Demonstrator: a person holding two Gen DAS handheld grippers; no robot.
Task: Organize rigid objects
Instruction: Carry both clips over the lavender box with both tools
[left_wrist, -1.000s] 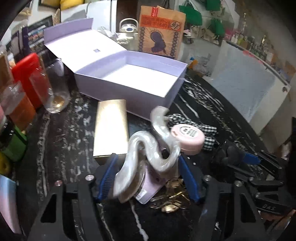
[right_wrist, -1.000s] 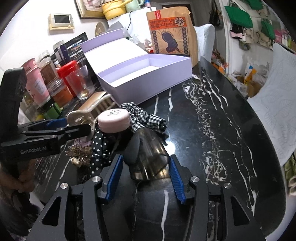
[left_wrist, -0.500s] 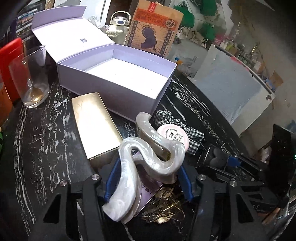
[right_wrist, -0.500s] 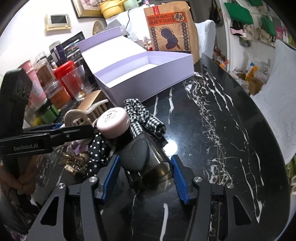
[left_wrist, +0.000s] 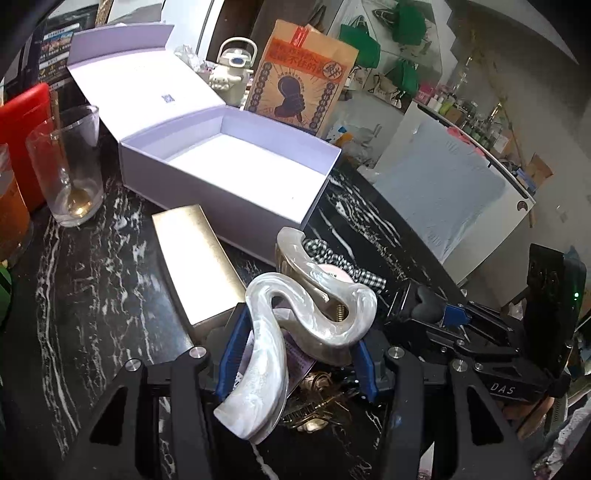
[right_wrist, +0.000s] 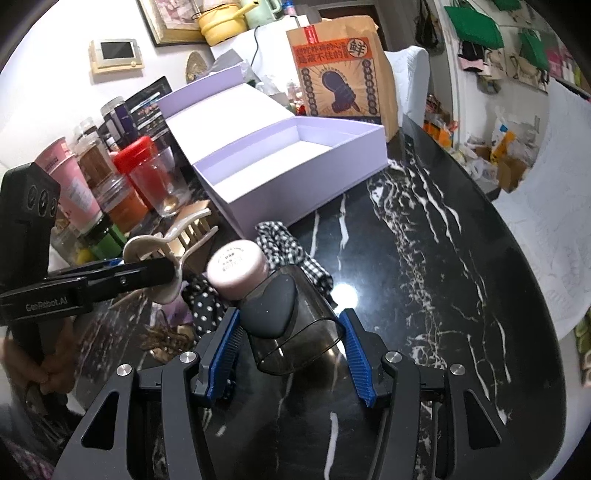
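My left claw (left_wrist: 295, 343) is closing on the pearly white wavy hair clip (left_wrist: 295, 325), its blue pads at the clip's sides, above the black marble tabletop (left_wrist: 92, 277). My right claw (right_wrist: 288, 343) is pinching the smoky transparent plastic case with a dark heart-shaped sponge (right_wrist: 291, 328) beside the pink-lidded jar (right_wrist: 236, 267).

Both wrist views close over tabletop (left_wrist: 92, 295), angled down toward shared lilac box (left_wrist: 236, 192) (right_wrist: 295, 177)

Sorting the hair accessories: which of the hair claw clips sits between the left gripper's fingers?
The large pearly white wavy claw clip, raised between the closing left gripper. The small gold claw clips lie on the black marble table beneath it.
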